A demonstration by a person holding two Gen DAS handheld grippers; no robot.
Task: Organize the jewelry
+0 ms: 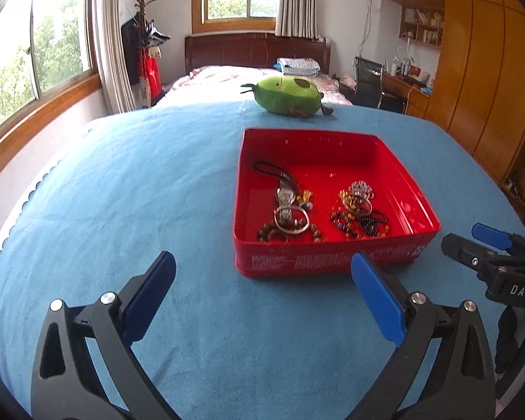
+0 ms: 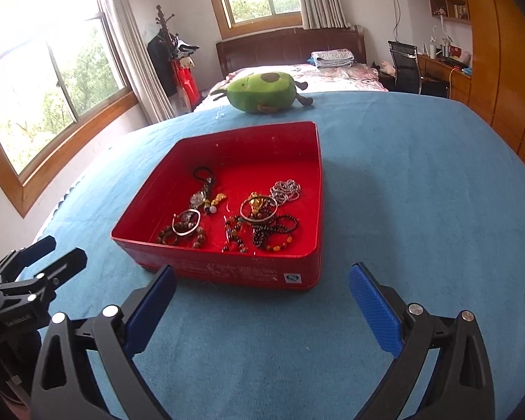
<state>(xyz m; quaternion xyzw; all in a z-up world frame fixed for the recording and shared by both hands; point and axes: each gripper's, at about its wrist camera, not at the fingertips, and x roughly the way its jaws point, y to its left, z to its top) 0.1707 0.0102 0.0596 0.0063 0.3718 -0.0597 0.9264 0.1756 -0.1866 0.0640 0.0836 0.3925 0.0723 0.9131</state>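
Left wrist view: left gripper (image 1: 262,301) hovering over blue cloth (image 1: 122,192), jaws spread wide, holding nothing. Red tin (image 1: 336,262) just beyond the tips, slightly right of centre. Jewelry all inside it, crowded toward the near wall in two clumps: watch (image 1: 284,194) and silver bangle (image 1: 292,218) over brown beads on the left, dark beads (image 1: 369,225) and a second bangle on the right. Plush avocado (image 1: 288,96) far behind the tin, well apart. Right gripper (image 1: 479,245) at the right edge, also spread.

Risk judged from here: pieces lying overlapped, so pinching one likely to drag a neighbour up with it. Near wall standing between tips and clumps; a low approach likely to knock or shove the tin across the cloth.

Right wrist view: right gripper (image 2: 262,304) just near of the tin (image 2: 241,273), jaws wide, empty. Bangle (image 2: 259,210) resting across dark beads (image 2: 276,231); silver chain (image 2: 285,189) beside them, further back. Left gripper (image 2: 49,255) low at the left.

Risk here: thin bangles flat on the tin floor, apt to slip from flat pads. Both grippers reaching into one tin liable to collide.
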